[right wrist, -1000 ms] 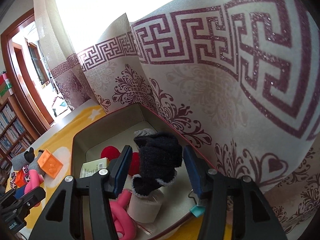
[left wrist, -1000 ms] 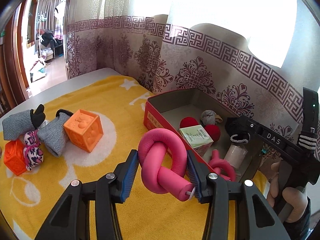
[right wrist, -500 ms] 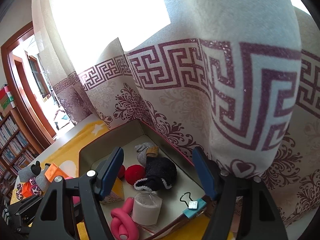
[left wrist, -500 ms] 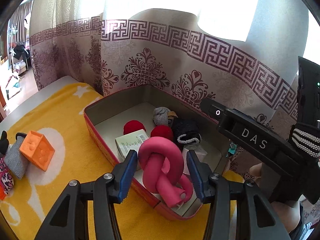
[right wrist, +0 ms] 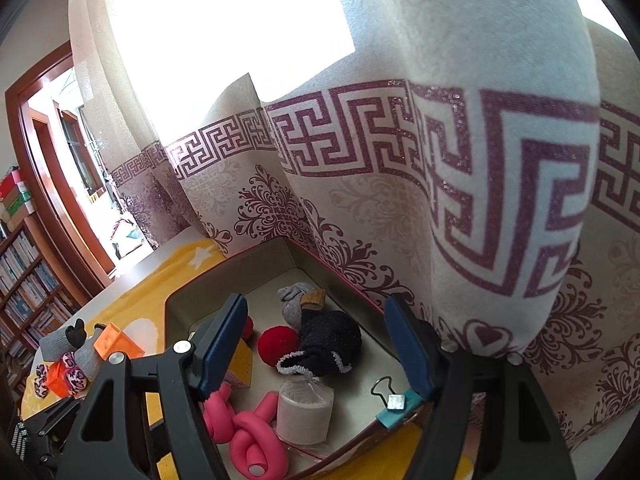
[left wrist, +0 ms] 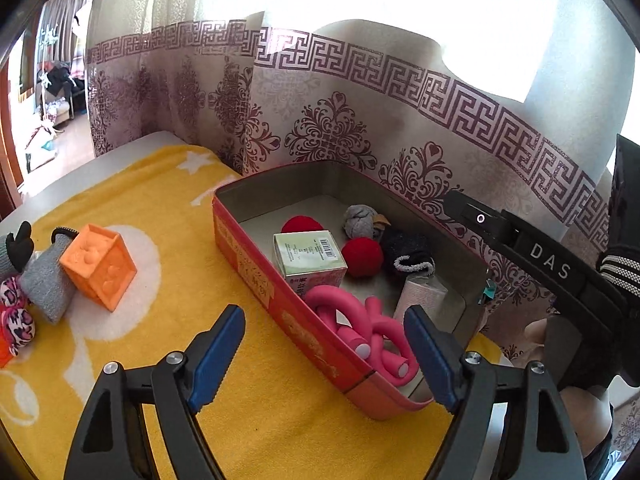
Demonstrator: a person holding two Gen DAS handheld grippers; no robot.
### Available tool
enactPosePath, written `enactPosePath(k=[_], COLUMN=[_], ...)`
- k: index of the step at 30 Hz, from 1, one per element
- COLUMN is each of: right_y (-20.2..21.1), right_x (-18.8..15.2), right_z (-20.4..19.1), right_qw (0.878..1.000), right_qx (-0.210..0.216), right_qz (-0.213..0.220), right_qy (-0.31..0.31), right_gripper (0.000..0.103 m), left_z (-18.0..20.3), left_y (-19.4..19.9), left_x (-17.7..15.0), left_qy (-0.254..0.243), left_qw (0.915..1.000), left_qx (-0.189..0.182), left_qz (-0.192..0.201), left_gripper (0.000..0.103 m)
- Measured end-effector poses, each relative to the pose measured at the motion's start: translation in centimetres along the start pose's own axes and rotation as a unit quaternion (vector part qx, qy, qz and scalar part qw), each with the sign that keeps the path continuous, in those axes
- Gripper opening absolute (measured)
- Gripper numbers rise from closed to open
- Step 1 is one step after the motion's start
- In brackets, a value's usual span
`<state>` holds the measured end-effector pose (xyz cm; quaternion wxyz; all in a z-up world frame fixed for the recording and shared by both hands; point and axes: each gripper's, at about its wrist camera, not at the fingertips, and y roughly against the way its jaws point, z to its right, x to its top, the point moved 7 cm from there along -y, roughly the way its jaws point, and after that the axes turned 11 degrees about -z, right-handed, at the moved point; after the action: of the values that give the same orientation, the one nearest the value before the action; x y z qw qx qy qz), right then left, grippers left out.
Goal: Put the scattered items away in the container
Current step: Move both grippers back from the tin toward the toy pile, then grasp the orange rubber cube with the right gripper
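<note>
Yellow blanket (left wrist: 168,208) with white star and circle shapes, centre and lower left of the left wrist view. Red tin (left wrist: 256,268) with grey inside. In it: pink knotted foam rollers (left wrist: 352,320), two red balls (left wrist: 362,257), pale green box (left wrist: 308,256), black sock (left wrist: 408,250) with white trim, grey sock (left wrist: 360,220), white roll (right wrist: 306,410). Left edge: orange cube (left wrist: 98,266), grey sock (left wrist: 46,288), pink leopard-print scrunchie (left wrist: 18,320). Behind: cream curtain (left wrist: 360,112) with purple key border and floral motifs. Gripper pads blue (left wrist: 216,352).

Left claw (left wrist: 324,354) opening over red container's (left wrist: 256,256) near end.
Knotted pink foam roller (left wrist: 356,324) lying free inside, near right; orange block (left wrist: 98,266) far left on yellow blanket (left wrist: 168,216).
</note>
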<state>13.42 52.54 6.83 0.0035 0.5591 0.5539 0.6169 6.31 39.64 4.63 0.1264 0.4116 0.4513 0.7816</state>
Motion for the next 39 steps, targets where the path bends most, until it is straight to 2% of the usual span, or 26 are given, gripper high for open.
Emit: enactPosePath(k=[3,7,13,17,23,29,32,35,39], right_y=[0.1,0.4,0.6,0.8,-0.3,-4.0,-6.6,-8.5,-9.9], right_x=[-0.5,-1.3,-2.9,-4.3,-5.7,-6.8,-6.8,-6.8,-7.4], right_z=[-1.1,-2.9,-7.3,-11.7,-17.7,-22.6,-24.2,-25.4,-27.3], right_qw=[1.0,0.999,0.993,0.983,0.965,0.943,0.934,0.931,0.92], right_qx=[0.006,0.017,0.051,0.083,0.132,0.168,0.159,0.143,0.127], right_qz=[-0.001,-0.005,-0.019,-0.027,-0.054,-0.114,-0.142,-0.153,-0.153], right_qy=[0.015,0.04,0.101,0.164,0.218,0.264,0.286,0.298,0.337], right_gripper=[0.075,0.075,0.077,0.078,0.079,0.079,0.079,0.079,0.079], left_z=[-2.2,-5.4,-10.2,-13.0,-17.6,-22.2,-24.4,-26.2,-27.7], left_y=[0.2,1.1,3.1,4.4,6.6,8.4,9.1,9.2,9.5], left_x=[-0.5,-1.4,-2.6,-3.7,-5.9,-8.0,-8.9,-9.9,-10.5], left_qy=[0.029,0.07,0.123,0.144,0.184,0.233,0.258,0.284,0.304], left_qw=[0.9995,0.9974,0.9919,0.9886,0.9805,0.9685,0.9608,0.953,0.9465], left_qx=[0.009,0.018,0.026,0.037,0.06,0.071,0.084,0.086,0.089], left_qz=[-0.003,0.005,0.021,0.026,0.037,0.05,0.059,0.059,0.063], left_gripper=[0.083,0.097,0.097,0.097,0.097,0.097,0.097,0.097,0.097])
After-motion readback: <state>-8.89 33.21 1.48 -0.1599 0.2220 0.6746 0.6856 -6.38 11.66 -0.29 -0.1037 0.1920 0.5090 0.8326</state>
